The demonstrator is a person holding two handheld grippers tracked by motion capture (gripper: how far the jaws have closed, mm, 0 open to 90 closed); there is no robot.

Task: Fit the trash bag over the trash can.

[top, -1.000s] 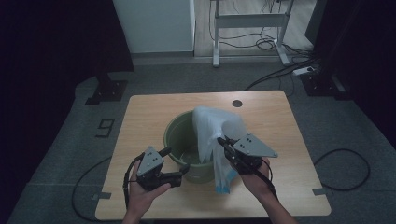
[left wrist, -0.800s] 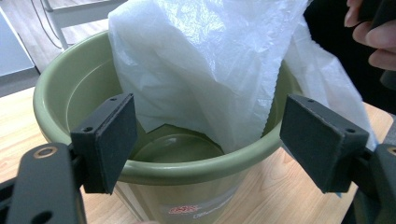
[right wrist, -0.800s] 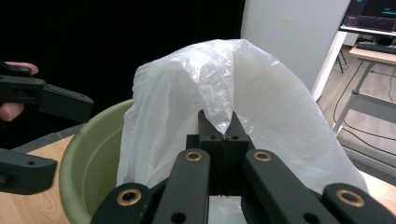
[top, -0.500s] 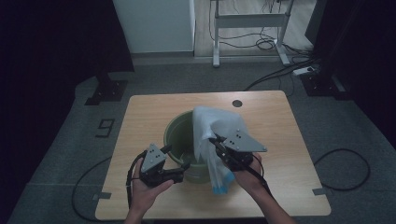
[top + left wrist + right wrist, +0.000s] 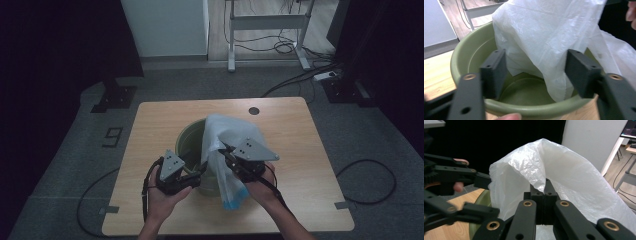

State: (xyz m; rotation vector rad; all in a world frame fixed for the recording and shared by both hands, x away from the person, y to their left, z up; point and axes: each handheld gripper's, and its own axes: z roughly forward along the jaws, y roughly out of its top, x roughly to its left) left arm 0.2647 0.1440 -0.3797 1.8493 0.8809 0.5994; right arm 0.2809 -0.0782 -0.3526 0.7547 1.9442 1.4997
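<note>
Over the green basin [image 5: 192, 137] on the bench [image 5: 150, 125], held white plastic bag [image 5: 227, 135] clenched in right tool [image 5: 226, 151]; left tool [image 5: 196, 176] jaws apart, just been closing around bag edge, not yet pressing.

Round green plastic bucket [image 5: 192, 142] stands mid-bench [image 5: 155, 120]. White translucent plastic bag [image 5: 227, 145] drapes its rim, pinched in the right gripper [image 5: 231, 159]. Left gripper [image 5: 192, 179], jaws just closing, sits at the near rim.

plastic bag [image 5: 549, 42] cut off at top edge, hiding green tub's [image 5: 461, 57] far rim
</note>
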